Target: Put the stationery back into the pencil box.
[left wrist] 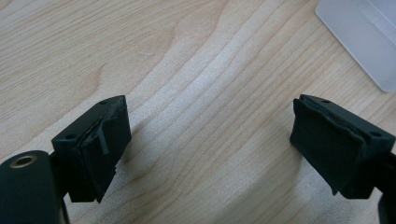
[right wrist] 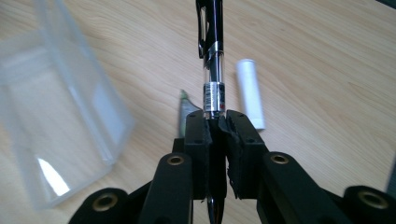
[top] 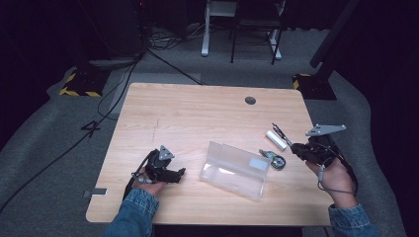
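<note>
Right tool (right wrist: 215, 122): jaws drawn narrow and clamped on a black pen (right wrist: 211, 56); the pen runs straight out ahead of the tips, its clear barrel section and a small printed band just past the pads, its clip farther out; the rear end of the pen passes back between the jaws; in the high view this tool (top: 295, 146) sits in the person's right hand (top: 336, 178) over the near right part of the table (top: 197, 106), the pen (top: 280, 134) slanting up and away from its tips, clear of the tabletop.

White cylinder (right wrist: 250, 92): lying on the table just right of the pen's line, ahead of the right tool's tips; apart from the pen.

Clear plastic box (right wrist: 56, 121): open, lying on the table to the left of the right tool; in the high view the clear plastic box (top: 236, 169) lies between the two tools.

Green-tipped item (right wrist: 185, 106): partly hidden behind the right tool's left jaw, resting on the table; what it is cannot be told here; in the high view a small dark round item (top: 274, 159) lies between the box and the right tool.

Left tool (left wrist: 210, 149): jaws wide apart, nothing between them but bare wood; a corner of the box lies ahead and to its right; in the high view the left tool (top: 182, 172) rests low over the table in the left hand (top: 148, 185), tips pointing toward the box, apart from it.
</note>
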### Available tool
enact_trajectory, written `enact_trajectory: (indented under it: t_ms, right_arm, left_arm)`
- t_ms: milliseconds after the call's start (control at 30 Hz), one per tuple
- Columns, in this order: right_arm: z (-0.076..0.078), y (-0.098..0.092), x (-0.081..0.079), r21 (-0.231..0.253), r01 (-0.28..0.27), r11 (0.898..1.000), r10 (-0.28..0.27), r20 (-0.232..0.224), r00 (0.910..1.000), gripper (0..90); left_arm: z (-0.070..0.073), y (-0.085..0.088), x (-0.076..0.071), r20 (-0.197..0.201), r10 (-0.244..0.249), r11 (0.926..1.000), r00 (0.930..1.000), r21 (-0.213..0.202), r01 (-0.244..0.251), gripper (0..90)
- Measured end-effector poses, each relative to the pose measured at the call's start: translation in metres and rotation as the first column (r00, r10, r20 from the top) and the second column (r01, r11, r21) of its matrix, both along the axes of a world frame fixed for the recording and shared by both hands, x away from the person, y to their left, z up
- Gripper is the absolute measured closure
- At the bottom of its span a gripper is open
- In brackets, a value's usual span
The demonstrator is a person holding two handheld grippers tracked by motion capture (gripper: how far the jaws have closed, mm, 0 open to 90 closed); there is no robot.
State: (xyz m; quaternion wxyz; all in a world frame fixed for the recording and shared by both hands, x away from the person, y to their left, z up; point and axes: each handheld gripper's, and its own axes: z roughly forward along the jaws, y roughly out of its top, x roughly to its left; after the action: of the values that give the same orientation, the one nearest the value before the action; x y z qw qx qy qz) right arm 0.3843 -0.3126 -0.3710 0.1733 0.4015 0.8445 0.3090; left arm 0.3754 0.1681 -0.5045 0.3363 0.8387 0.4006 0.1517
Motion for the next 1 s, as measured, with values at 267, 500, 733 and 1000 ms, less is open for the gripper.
enact_trajectory:
  t_ms: [267, 500, 733, 1000]
  right_arm:
    - [0.001, 0.028, -0.010, -0.004, -0.106, 0.994, 0.106, -0.016, 0.9942, 79.5]
    - [-0.012, 0.053, -0.012, -0.007, -0.212, 0.977, 0.211, -0.072, 0.9749, 79.5]
    - [-0.025, 0.074, -0.013, -0.013, -0.293, 0.956, 0.290, -0.102, 0.9517, 79.5]
    - [-0.037, 0.095, -0.016, -0.033, -0.353, 0.935, 0.346, -0.130, 0.9291, 79.5]
  left_arm:
    - [0.000, 0.000, 0.000, 0.000, 0.002, 1.0000, 1.0000, 0.001, -0.002, 12.2]
    - [0.000, 0.000, 0.000, 0.000, 0.003, 1.0000, 1.0000, 0.003, -0.003, 12.2]
    - [0.000, 0.000, 0.000, -0.001, 0.003, 1.0000, 1.0000, 0.002, -0.003, 12.2]
    - [0.000, 0.000, 0.000, -0.001, 0.003, 1.0000, 1.0000, 0.001, -0.003, 12.2]
